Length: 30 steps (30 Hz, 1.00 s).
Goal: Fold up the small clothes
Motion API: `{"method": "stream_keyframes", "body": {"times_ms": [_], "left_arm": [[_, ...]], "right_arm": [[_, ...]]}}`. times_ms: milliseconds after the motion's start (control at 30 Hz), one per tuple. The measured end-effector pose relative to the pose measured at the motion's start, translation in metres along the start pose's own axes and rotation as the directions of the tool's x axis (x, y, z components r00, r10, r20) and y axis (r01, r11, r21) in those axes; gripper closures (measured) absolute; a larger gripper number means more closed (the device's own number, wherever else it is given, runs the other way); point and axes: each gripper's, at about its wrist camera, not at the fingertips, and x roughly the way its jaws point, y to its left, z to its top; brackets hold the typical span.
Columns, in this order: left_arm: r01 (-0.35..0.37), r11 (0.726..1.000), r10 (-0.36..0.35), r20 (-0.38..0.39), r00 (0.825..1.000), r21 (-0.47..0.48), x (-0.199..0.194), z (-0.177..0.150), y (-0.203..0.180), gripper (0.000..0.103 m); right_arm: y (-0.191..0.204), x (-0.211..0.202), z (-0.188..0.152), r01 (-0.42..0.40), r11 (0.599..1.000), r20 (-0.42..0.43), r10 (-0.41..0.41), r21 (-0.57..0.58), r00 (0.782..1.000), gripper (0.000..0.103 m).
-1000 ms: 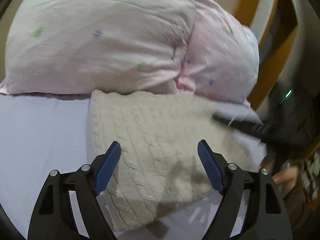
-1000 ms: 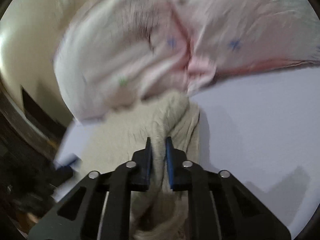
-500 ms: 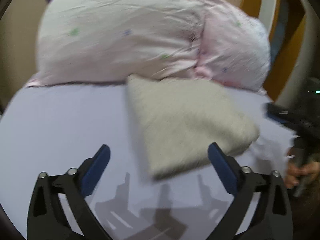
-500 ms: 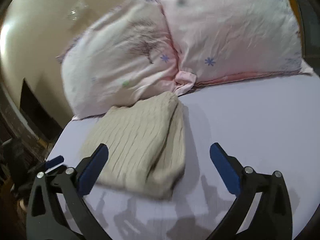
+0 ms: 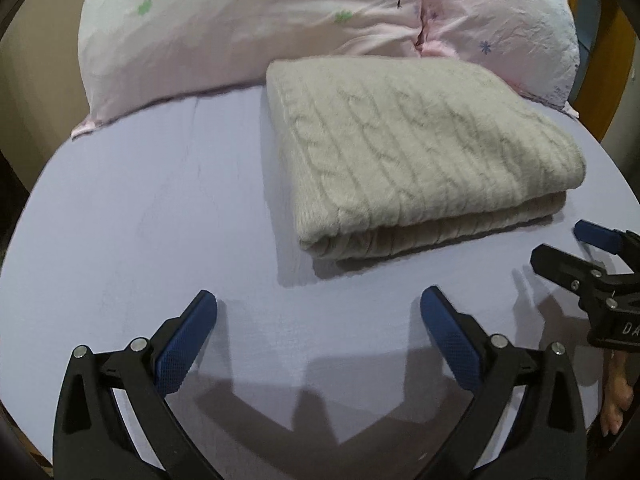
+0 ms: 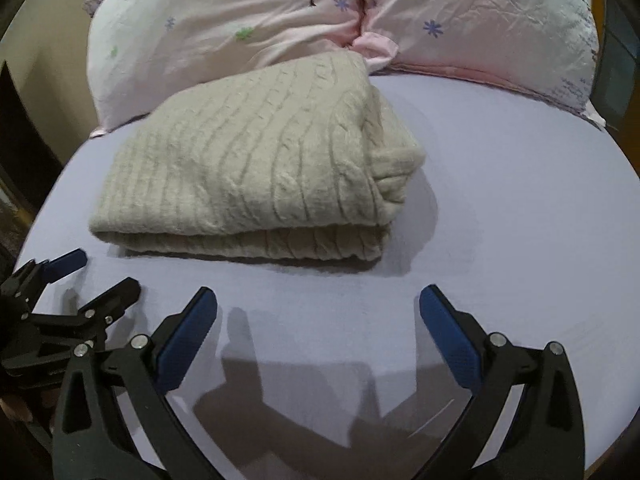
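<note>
A cream cable-knit sweater lies folded into a thick rectangle on the lavender bed sheet, its far edge against the pillows. It also shows in the right wrist view. My left gripper is open and empty, held above the sheet in front of the sweater. My right gripper is open and empty, also in front of the sweater. Each gripper shows at the edge of the other's view, the right one and the left one.
Two pink flowered pillows lie side by side behind the sweater, also in the right wrist view. An orange wooden bed frame runs along the right. The sheet spreads around the sweater.
My right gripper has let go of the sweater and opened. Both grippers have pulled back from it, and the sweater now lies folded on the sheet.
</note>
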Motion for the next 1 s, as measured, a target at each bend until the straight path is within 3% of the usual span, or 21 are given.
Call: {"method": "stream_keyframes", "body": {"times_ms": [167,1000], "left_arm": [[-0.008,1.000,0.008,0.000,1.000,-0.006,0.000,-0.001,0.000,0.001],[-0.008,1.000,0.008,0.000,1.000,-0.005,0.000,0.000,0.001,0.001]], "right_arm": [[0.013,0.008,-0.004,0.088,0.994,-0.009,-0.088,-0.071,0.996,0.002],[0.012,0.009,-0.006,0.084,0.994,-0.010,-0.085,-0.070,0.996,0.002]]}}
